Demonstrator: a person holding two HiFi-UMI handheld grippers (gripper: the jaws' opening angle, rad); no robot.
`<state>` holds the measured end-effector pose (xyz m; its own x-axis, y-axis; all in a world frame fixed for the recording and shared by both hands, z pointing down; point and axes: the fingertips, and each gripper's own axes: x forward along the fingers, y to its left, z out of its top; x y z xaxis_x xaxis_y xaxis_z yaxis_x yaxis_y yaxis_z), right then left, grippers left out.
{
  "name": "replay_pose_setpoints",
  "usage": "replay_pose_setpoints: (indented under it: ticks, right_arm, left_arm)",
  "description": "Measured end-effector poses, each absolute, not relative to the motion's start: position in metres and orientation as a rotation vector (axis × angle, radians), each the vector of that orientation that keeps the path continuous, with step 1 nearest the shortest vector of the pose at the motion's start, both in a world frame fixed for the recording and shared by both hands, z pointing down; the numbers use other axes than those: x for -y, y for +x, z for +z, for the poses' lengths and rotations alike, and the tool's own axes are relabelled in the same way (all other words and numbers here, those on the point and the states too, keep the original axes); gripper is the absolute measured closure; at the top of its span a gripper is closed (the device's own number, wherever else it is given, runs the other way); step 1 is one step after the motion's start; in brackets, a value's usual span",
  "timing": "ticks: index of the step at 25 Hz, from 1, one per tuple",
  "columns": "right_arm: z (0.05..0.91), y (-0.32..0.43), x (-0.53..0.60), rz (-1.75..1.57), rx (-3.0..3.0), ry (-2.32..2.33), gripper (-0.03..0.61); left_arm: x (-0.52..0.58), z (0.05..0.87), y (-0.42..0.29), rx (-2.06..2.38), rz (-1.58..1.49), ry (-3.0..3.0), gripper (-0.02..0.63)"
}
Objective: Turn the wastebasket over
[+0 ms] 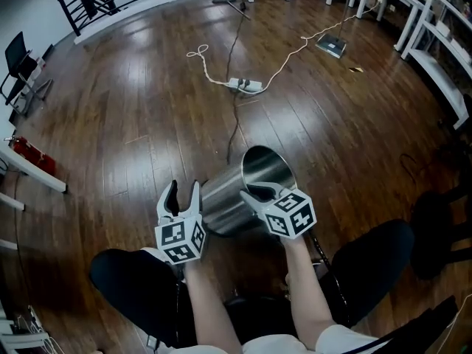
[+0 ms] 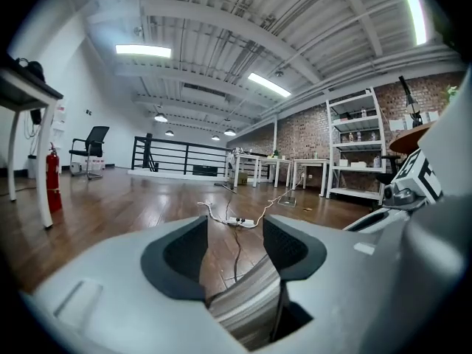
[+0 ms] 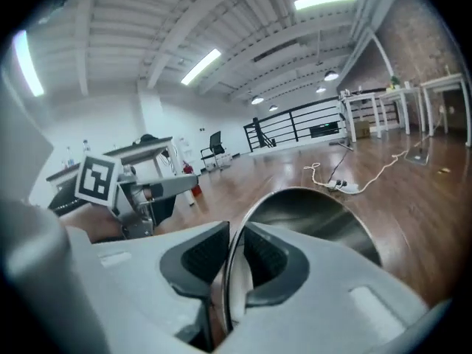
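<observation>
A shiny steel wastebasket [image 1: 230, 194] lies tilted in front of the person's knees, its open mouth turned up and away. My right gripper [image 1: 264, 193] is shut on the near rim; in the right gripper view [image 3: 234, 260] the thin rim runs between the pads, with the wastebasket's inside [image 3: 317, 216] beyond. My left gripper [image 1: 184, 190] stands open at the wastebasket's left side, near its base. In the left gripper view [image 2: 234, 245] a curved steel edge of the wastebasket [image 2: 247, 301] sits low between the jaws, apart from the pads.
A power strip [image 1: 245, 85] with white and black cables lies on the wooden floor beyond the basket. A red fire extinguisher [image 1: 29, 153] and table legs stand at the left, a black chair [image 1: 18, 65] at the far left, and white shelves [image 1: 442, 65] at the right.
</observation>
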<state>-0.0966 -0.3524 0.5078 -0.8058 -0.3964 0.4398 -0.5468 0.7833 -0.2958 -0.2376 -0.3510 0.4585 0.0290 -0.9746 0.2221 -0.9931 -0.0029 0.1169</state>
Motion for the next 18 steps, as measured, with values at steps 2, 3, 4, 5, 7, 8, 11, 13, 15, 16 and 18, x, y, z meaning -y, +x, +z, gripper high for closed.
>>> replay_pose_setpoints:
  ticks: [2,3,4,5,7,8,11,13,15,16,18]
  right_arm:
    - [0.511,-0.080,0.356,0.656,2.642,0.739,0.529]
    - [0.516,-0.073,0.358,0.664,2.643,0.752,0.531]
    - [0.520,-0.066,0.359,0.658,2.643,0.767,0.528]
    - [0.524,-0.060,0.362,0.654,2.641,0.789,0.526]
    - [0.530,-0.046,0.371,0.684,2.627,0.861,0.523]
    - [0.534,-0.037,0.375,0.702,2.606,0.903,0.522]
    - [0.554,0.004,0.379,0.643,2.432,0.985,0.499]
    - [0.572,0.034,0.378,0.621,2.280,1.015,0.485]
    - [0.591,0.062,0.376,0.644,2.161,1.065,0.483]
    - [0.601,0.076,0.375,0.651,2.101,1.092,0.482]
    - [0.624,0.104,0.372,0.648,1.964,1.140,0.480]
  left_arm:
    - [0.351,0.458,-0.235,2.027,0.114,2.072,0.354]
    - [0.352,0.458,-0.233,2.022,0.117,2.077,0.354]
    - [0.352,0.459,-0.230,2.018,0.120,2.082,0.354]
    - [0.353,0.461,-0.228,2.014,0.124,2.085,0.354]
    - [0.355,0.467,-0.226,2.008,0.136,2.083,0.354]
    - [0.356,0.471,-0.225,2.003,0.142,2.079,0.354]
    - [0.358,0.484,-0.217,1.958,0.174,2.077,0.354]
    - [0.361,0.494,-0.207,1.914,0.202,2.085,0.354]
    - [0.363,0.503,-0.195,1.875,0.222,2.093,0.354]
    - [0.365,0.508,-0.189,1.857,0.230,2.098,0.354]
    - [0.367,0.516,-0.180,1.821,0.254,2.106,0.354]
